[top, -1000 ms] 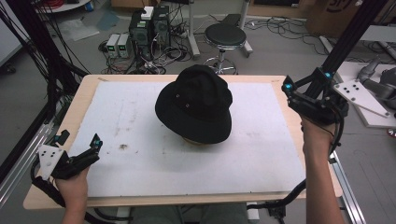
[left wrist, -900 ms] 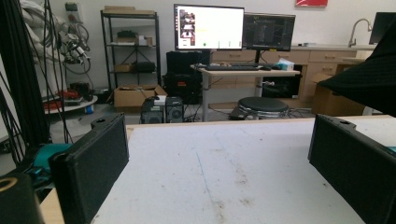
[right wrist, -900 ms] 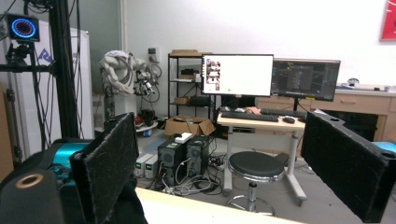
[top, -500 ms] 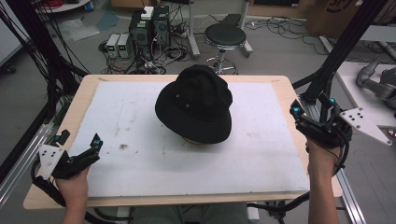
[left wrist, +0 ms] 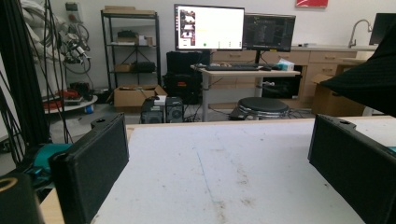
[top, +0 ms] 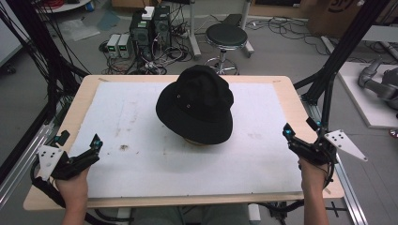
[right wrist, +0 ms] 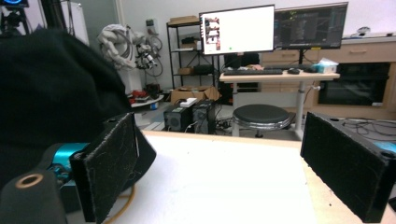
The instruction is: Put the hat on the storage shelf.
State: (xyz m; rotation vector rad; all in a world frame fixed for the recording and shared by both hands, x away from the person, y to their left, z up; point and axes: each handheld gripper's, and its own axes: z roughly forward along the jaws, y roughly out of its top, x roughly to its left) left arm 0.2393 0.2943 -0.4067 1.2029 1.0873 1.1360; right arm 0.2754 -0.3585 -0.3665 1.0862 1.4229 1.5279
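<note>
hat sits untouched while the right gripper drops in low

hat is a black bucket style one, sitting brim-down near the middle of the counter, a bit toward the far edge. looks like it's perched on some round tan thing, you can just see a sliver of it under the brim at the near side, can't tell what it is.

what changed: a second ago the right gripper was up high near the far right corner of the counter, now it has come back toward the person and down, hovering at the right edge, well apart from the hat. left gripper hasn't budged, parked at the near left corner.

jaws on both are wide open with nothing in them. in the right gripper view the hat fills the left side just past the left jaw, so that gripper is low and pointed along the hat's side. in the left gripper view a bit of brim pokes in at the upper right.

my read: nothing grabbed yet, both hands look lined up at brim height on either side, so the reach in for the hat is probably next.
</note>
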